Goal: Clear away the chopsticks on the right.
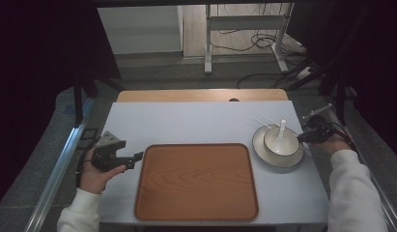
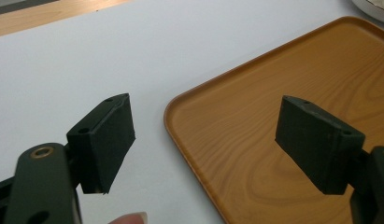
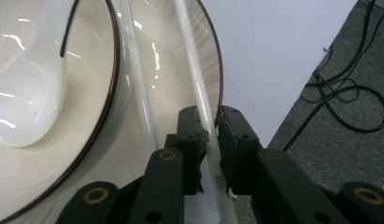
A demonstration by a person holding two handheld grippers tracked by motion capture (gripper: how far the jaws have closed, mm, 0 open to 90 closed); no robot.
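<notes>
Chopsticks (image 3: 199,102), two white ones, lie across the plate (image 1: 262,153), and your right gripper (image 3: 210,140) has its jaws clamped on one of them just at the plate's near rim; the second chopstick (image 3: 140,102) lies free beside it, between the held one and the bowl (image 3: 112,79). That bowl stands on the plate and crowds the free chopstick closely. One white spoon (image 3: 26,93) rests inside the bowl.

From above, you see the plate just right of the wooden tray (image 1: 196,181), almost touching it, with the chopstick tips fanning out past the plate's far rim. Your right gripper (image 1: 313,133) comes in from the plate's right side, over the table (image 1: 196,121) edge. Your left gripper (image 1: 122,159) sits on the far side of the tray from the plate, just off the tray's left rim.

The right gripper view gives you the clamp itself, pads pressed on the chopstick, and loose cables (image 3: 348,98) on the floor beyond the table edge. The left gripper view gives you its jaws (image 2: 203,144) standing wide apart with nothing between them, one over the table, one over the tray's corner.

Count: one tray, one plate, one bowl, one spoon, two chopsticks.
</notes>
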